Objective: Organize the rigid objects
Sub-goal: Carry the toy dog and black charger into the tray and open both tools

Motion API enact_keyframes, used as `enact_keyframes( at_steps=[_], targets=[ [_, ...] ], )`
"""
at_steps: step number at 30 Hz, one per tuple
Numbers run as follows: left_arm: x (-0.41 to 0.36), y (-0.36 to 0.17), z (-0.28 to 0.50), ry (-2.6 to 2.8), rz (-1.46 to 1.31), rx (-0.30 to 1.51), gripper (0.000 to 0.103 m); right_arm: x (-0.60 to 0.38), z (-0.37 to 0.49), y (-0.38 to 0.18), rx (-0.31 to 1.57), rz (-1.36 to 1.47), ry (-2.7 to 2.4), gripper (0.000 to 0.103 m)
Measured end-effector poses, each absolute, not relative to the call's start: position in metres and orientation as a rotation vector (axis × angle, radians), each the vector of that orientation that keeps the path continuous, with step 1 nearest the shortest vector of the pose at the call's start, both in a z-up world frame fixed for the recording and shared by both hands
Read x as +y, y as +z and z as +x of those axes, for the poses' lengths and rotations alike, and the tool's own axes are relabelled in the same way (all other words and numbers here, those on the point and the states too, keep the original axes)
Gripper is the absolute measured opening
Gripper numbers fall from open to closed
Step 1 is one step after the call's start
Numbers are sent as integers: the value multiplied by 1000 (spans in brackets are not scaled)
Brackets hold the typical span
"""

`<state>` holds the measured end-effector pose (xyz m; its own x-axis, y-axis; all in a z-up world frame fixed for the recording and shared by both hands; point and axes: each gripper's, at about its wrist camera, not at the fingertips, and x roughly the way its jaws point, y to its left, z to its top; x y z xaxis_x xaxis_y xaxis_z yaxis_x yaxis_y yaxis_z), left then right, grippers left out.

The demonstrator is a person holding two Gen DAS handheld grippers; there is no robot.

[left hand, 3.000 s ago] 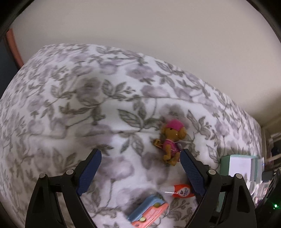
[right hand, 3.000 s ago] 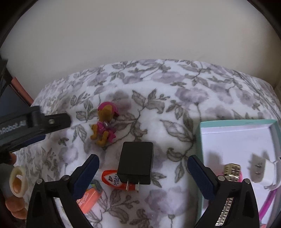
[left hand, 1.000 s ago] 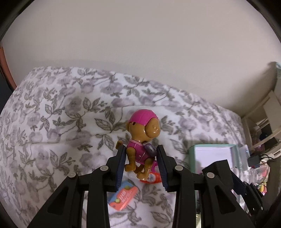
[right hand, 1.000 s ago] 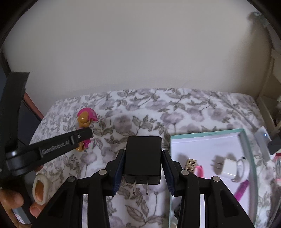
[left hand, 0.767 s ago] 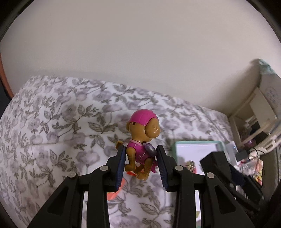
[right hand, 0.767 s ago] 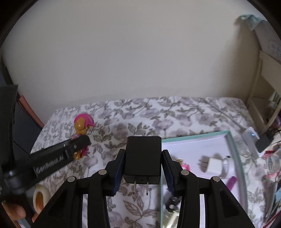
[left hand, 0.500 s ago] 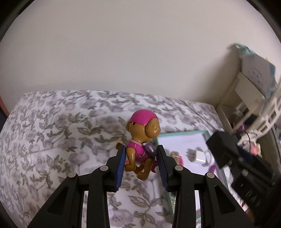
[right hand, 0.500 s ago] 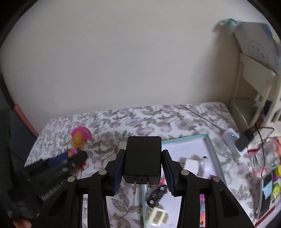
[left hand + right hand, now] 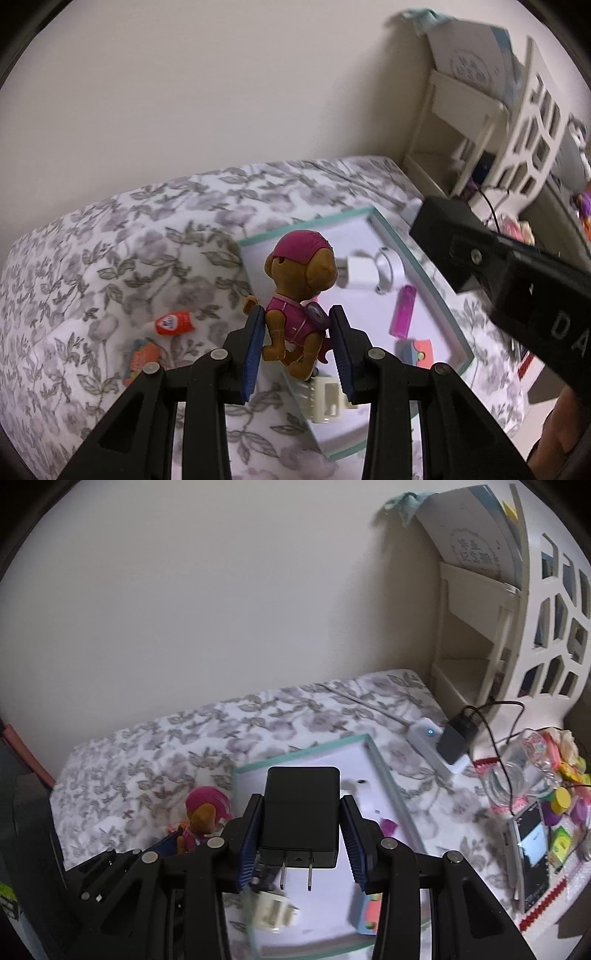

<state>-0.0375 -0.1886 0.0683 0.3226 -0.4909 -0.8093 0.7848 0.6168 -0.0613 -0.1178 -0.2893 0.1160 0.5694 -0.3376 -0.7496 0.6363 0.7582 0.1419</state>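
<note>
My left gripper (image 9: 297,350) is shut on a brown toy dog (image 9: 299,291) with a pink cap and vest, held up over the near-left edge of a teal-rimmed white tray (image 9: 384,227). A black plug adapter (image 9: 301,814), prongs toward me, sits clamped in my right gripper (image 9: 301,843) above the same tray (image 9: 388,775). In the right wrist view the toy dog (image 9: 205,819) shows at the left, with the left tool below it. The right tool (image 9: 491,273) crosses the left wrist view at the right.
The tray holds a white charger (image 9: 360,267), a pink stick (image 9: 404,312), a beige block (image 9: 325,400) and other small pieces. An orange tube (image 9: 171,323) and a candy pack (image 9: 142,360) lie on the floral bedspread (image 9: 122,258). A white shelf (image 9: 480,635), a power strip (image 9: 439,749), a jar (image 9: 517,775) and clutter stand to the right.
Both grippers, each keeping its object, have swung rightward from the bedspread to above the tray. The left one has rolled, and the shelf and clutter have come into view.
</note>
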Motion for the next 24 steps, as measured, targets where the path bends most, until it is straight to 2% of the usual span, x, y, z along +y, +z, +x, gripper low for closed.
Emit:
enact_keyframes(
  at_steps=[17, 24],
  targets=[
    [-225, 9, -56, -844, 487, 980, 37, -347, -127, 20, 1044, 574, -673, 44],
    [-238, -4, -64, -848, 540, 979, 37, -354, -124, 3, 1099, 585, -674, 44]
  ],
)
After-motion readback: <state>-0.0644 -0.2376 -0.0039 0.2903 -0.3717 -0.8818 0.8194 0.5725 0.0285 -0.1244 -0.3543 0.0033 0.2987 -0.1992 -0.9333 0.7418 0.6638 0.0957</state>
